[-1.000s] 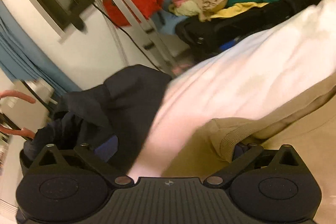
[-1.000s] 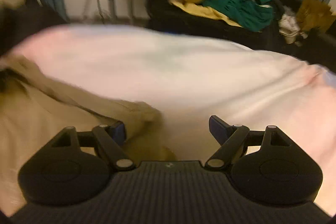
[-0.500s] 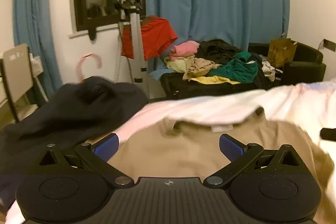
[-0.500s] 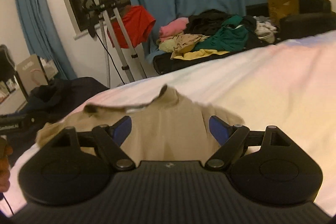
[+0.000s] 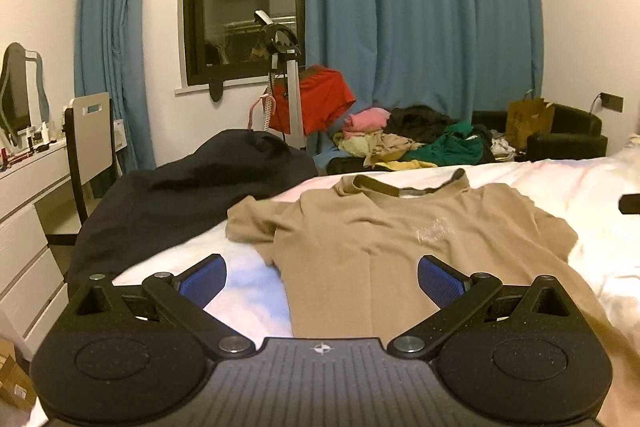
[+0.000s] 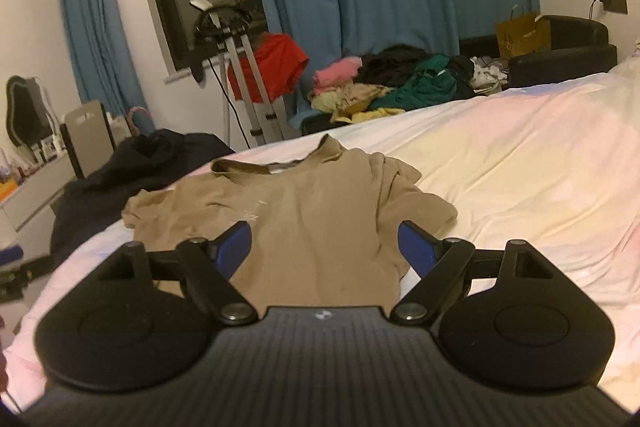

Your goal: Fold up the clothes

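Note:
A tan T-shirt lies spread face up on the white bed, collar away from me. It also shows in the right wrist view, with its right sleeve bunched. My left gripper is open and empty above the shirt's lower left part. My right gripper is open and empty above the shirt's lower hem. A tip of the right gripper shows at the left wrist view's right edge.
A black garment lies heaped on the bed's left side. A pile of mixed clothes sits beyond the bed by the blue curtains. A stand with a red garment, a chair and a white desk stand at the left.
Both grippers have let go of the tan shirt, opened and pulled back and up. The shirt now lies spread flat on the bed.

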Motion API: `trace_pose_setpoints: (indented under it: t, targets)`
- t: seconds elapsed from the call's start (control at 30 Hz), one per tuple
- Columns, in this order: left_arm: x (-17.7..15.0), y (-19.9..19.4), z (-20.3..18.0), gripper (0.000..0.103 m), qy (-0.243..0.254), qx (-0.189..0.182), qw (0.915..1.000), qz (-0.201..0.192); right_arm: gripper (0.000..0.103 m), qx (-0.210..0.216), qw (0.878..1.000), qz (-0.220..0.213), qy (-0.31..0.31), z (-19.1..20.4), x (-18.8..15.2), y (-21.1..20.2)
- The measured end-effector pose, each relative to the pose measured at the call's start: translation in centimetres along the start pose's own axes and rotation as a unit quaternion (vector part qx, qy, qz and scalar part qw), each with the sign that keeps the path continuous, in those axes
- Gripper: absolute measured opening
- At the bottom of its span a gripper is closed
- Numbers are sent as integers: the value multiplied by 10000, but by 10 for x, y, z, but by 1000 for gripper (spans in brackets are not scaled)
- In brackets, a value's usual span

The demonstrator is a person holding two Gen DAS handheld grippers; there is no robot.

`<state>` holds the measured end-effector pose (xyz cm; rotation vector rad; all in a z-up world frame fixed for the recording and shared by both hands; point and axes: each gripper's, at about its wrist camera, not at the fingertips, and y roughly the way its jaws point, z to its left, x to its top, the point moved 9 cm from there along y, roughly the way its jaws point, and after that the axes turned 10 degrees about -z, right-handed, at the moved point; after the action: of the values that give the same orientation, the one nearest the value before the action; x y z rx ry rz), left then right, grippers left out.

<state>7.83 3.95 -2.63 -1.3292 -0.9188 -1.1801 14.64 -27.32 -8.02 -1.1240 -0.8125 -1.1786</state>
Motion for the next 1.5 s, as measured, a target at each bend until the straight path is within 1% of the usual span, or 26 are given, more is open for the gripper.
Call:
trace_pose_setpoints:
  t: [0.1, 0.23, 0.37, 0.5, 0.63, 0.73, 0.87, 0.97, 1.03, 1.13, 1.27, 1.33, 1.37, 1.4, 1.5]
  targets:
    - [-6, -19, -4, 103, -99, -47, 9999, -14, 82, 23, 9999, -134, 94, 1, -5, -6]
    - [-14, -31, -12, 103, -137, -101, 9998, -66, 82, 18, 9994, -301, 164, 1, -8, -10]
    - [-23, -29, -20, 103, -94, -168, 9998, 2, 82, -23, 9985, -404, 381, -6, -8, -11]
    - [-28, -24, -17, 103, -233, -106, 9996, 96, 82, -86, 9962, -374, 786, -22, -11, -5]
    - [-27, -23, -12, 103, -480, -62, 9987, 169, 81, -121, 9914, -277, 1271, -40, -12, 13]
    - [-27, -23, -12, 103, -479, -18, 9987, 189, 81, -200, 9871, -243, 1573, -55, -12, 28]
    - [-33, -18, -15, 103, -476, -18, 9985, 279, 80, -344, 9838, -194, 1749, -76, -11, 49]
    - [-38, -13, -16, 103, -483, -13, 9981, 369, 77, -352, 9822, -124, 1840, -90, -12, 63]
    - [-42, -9, -17, 103, -477, -2, 9980, 421, 77, -363, 9793, -86, 1989, -105, -12, 71]
    - [-47, -4, -18, 103, -541, 30, 9972, 510, 77, -346, 9711, 22, 2364, -130, -18, 86]
    - [-50, 2, -18, 103, -708, 25, 9958, 586, 77, -337, 9555, 97, 2928, -165, -32, 106]
    - [-51, 4, -18, 103, -759, 13, 9953, 598, 73, -318, 9448, 148, 3256, -176, -42, 117]
    - [-51, 6, -18, 103, -776, 6, 9951, 606, 69, -317, 9412, 202, 3358, -178, -48, 123]
    - [-52, 8, -18, 103, -794, -1, 9949, 619, 68, -313, 9388, 253, 3422, -180, -53, 130]
    - [-57, 14, -17, 103, -842, -7, 9942, 675, 66, -258, 9452, 351, 3234, -175, -60, 150]
